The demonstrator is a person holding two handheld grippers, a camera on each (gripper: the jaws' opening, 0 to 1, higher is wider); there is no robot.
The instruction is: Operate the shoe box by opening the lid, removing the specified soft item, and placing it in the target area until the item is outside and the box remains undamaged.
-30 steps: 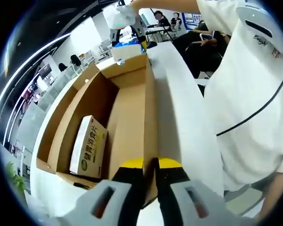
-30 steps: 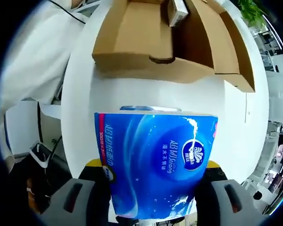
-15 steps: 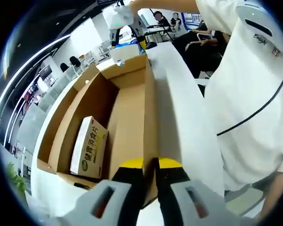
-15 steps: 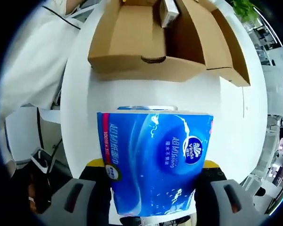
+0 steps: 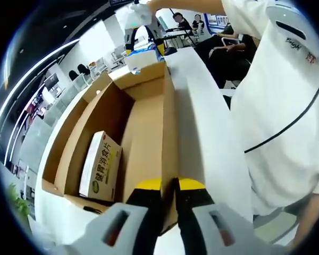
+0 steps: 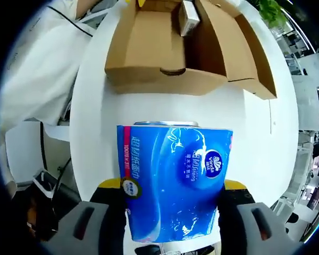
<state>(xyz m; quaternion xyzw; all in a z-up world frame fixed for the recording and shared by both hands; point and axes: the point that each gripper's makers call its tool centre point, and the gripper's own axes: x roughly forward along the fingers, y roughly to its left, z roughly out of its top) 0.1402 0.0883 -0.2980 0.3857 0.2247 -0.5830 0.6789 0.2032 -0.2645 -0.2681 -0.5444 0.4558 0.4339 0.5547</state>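
The brown cardboard shoe box lies open on the white table. My left gripper is shut on the edge of its raised lid panel. A small white, yellow and green carton lies inside the box. Beyond the box's far end, my right gripper is around the blue tissue pack. In the right gripper view the blue tissue pack sits between the jaws of my right gripper, above the white table, with the box and the carton behind it.
A person in a white shirt stands close along the table's side, the same shirt showing at the left of the right gripper view. The table's rounded edge is near. Desks and seated people are in the background.
In the right gripper view the tissue pack looks smaller and lower, and the box has drifted slightly away. The left gripper and the lid have stayed put.
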